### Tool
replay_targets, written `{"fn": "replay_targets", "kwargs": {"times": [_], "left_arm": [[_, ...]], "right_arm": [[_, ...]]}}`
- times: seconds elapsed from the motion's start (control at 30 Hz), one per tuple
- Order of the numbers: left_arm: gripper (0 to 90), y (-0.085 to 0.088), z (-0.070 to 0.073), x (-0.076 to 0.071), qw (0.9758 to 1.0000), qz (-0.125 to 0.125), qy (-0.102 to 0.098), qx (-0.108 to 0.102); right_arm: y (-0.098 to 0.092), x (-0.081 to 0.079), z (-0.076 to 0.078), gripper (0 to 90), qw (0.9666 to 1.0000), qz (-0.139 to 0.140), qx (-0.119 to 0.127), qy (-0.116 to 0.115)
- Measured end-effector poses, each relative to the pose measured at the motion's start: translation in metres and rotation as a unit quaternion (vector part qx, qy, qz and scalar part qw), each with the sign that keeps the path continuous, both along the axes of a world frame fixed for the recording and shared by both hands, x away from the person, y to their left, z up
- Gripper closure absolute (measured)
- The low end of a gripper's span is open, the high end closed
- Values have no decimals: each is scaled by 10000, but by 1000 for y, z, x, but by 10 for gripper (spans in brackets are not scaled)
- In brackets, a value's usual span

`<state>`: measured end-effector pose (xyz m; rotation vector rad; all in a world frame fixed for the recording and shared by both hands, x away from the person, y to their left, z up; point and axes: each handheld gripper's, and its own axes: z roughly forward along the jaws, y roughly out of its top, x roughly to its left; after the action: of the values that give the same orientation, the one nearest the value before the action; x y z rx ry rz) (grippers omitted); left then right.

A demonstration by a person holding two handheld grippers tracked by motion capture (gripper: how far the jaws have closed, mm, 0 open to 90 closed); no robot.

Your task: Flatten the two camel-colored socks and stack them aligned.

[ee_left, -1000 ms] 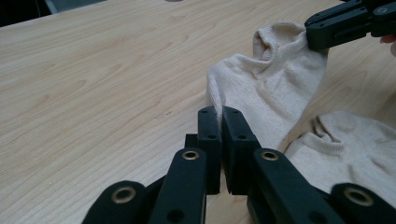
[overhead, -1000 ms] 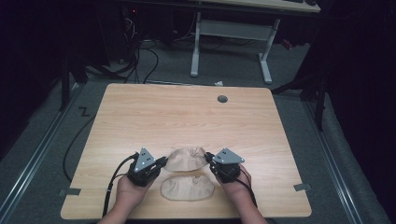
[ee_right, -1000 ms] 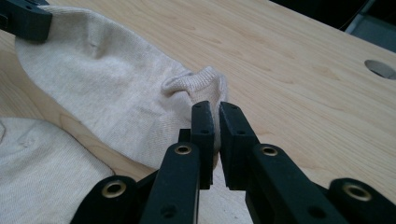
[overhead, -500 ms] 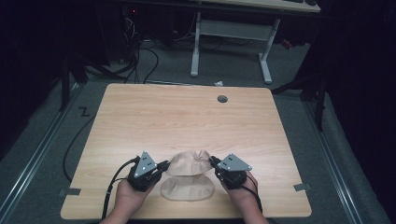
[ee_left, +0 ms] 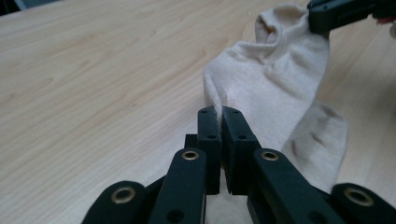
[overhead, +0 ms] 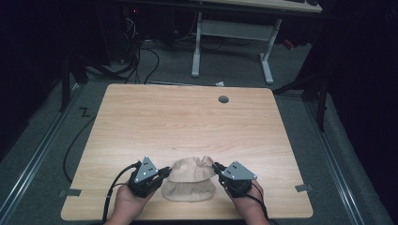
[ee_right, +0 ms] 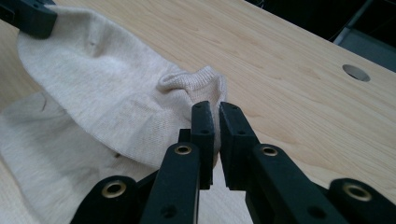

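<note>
A beige sock (overhead: pixel 192 169) hangs stretched between my two grippers near the table's front edge. My left gripper (overhead: pixel 164 172) is shut on its left end, and in the left gripper view the jaws (ee_left: pixel 218 112) pinch a fold of the sock (ee_left: pixel 271 88). My right gripper (overhead: pixel 217 168) is shut on the cuff end, and in the right gripper view the jaws (ee_right: pixel 215 107) clamp the cuff of the sock (ee_right: pixel 102 93). A second beige sock (overhead: pixel 187 191) lies flat on the table under the held one.
The wooden table (overhead: pixel 187 122) has a round cable hole (overhead: pixel 223 99) at its far right. A desk frame (overhead: pixel 232 42) and cables stand on the dark floor beyond it. The table's front edge is just behind both hands.
My right gripper has moved right and toward the front edge with the sock's cuff, pulling the held sock out wider. The left gripper has barely moved.
</note>
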<state>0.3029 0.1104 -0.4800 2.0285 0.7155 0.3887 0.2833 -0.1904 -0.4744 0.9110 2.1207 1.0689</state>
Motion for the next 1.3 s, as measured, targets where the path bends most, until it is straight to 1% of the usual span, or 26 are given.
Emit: {"fn": "replay_targets", "kwargs": {"times": [0.07,0.2,0.27,0.43,0.53,0.57,0.63,0.73,0.77,0.8,0.83,0.87,0.93,1.03,1.13,1.23,1.3], "left_arm": [[865,-1,1,-1,10000,-27,17,17],[866,2,3,-7,10000,-29,63,10],[866,4,3,-11,9999,-37,133,19],[865,6,-8,-20,9989,-95,366,268],[866,7,-10,-22,9985,-92,454,297],[866,8,-11,-23,9984,-109,460,314],[865,8,-13,-23,9980,-149,522,333],[864,7,-17,-21,9971,-181,596,426],[864,6,-19,-21,9967,-186,583,538],[863,6,-19,-21,9965,-189,571,584],[862,6,-20,-21,9962,-187,578,619],[861,6,-20,-20,9962,-185,596,615],[855,8,-20,-19,9959,-141,587,677],[846,8,-24,-16,9943,-177,713,774],[829,6,-27,-15,9929,-191,760,892],[799,6,-28,-12,9924,-185,830,894],[758,7,-28,-11,9925,-149,847,870]], "right_arm": [[-3,-4,1,847,10000,9,-11,-25],[-5,-10,-2,847,10000,7,7,88],[-5,-15,-5,847,9999,48,-15,157],[1,-26,-12,847,9992,197,-116,313],[4,-29,-18,847,9985,262,-226,420],[4,-30,-19,847,9982,272,-222,496],[4,-30,-22,847,9976,301,-224,582],[4,-29,-26,847,9968,327,-248,687],[5,-29,-26,847,9965,331,-274,720],[6,-29,-28,847,9961,356,-300,748],[6,-28,-29,846,9960,366,-329,746],[7,-27,-31,846,9956,384,-363,777],[7,-26,-34,844,9947,397,-399,861],[6,-23,-38,839,9931,448,-409,1001],[6,-21,-41,832,9918,474,-446,1102],[5,-21,-41,816,9916,459,-434,1132],[5,-20,-42,790,9916,442,-432,1135]]}}
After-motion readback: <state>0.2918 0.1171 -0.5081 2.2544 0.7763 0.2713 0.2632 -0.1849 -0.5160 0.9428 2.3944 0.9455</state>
